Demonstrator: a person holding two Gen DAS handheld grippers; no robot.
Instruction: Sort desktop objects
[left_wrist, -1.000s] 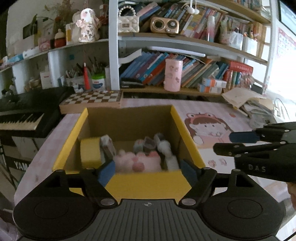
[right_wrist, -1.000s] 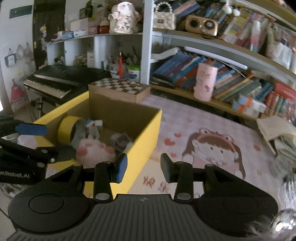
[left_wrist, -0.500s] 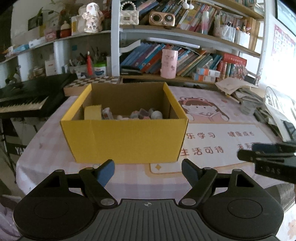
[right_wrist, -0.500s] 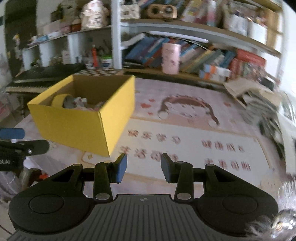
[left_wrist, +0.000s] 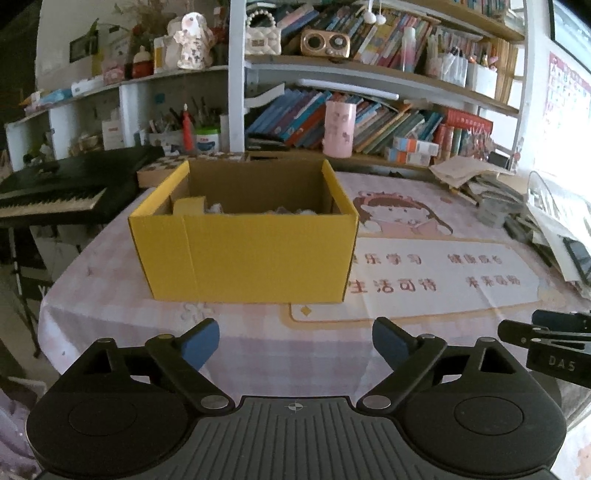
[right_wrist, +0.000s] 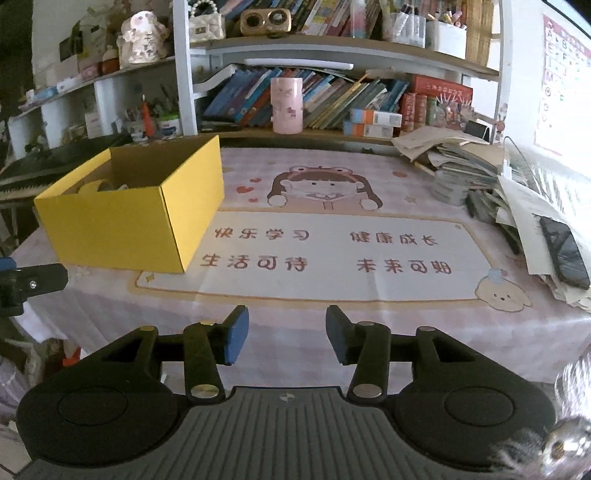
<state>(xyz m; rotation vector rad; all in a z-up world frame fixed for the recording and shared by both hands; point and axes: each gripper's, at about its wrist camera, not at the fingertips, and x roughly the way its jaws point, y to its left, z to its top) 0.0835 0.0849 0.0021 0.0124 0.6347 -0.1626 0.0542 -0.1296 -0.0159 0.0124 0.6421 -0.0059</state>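
A yellow cardboard box (left_wrist: 255, 254) stands on the pink tablecloth, seen also in the right wrist view as the same box (right_wrist: 122, 218) at the left. Inside it show a yellow tape roll (left_wrist: 188, 205) and the tops of some soft items. My left gripper (left_wrist: 294, 343) hangs over the table's near edge, well short of the box, its jaws opening wide with nothing between them. My right gripper (right_wrist: 282, 338) is over the near edge too, to the right of the box, jaws opening and empty. Each gripper shows at the other view's edge.
A printed mat (right_wrist: 332, 251) with a cartoon girl covers the tablecloth. A stack of papers and books (right_wrist: 517, 199) with a dark phone (right_wrist: 565, 251) lies at the right. Bookshelves, a pink cup (left_wrist: 339, 129) and a chessboard box stand behind. A keyboard (left_wrist: 48, 199) sits left.
Both grippers have drawn back from the box toward the table's near edge. The left jaws have spread wider and the right jaws have parted from nearly shut.
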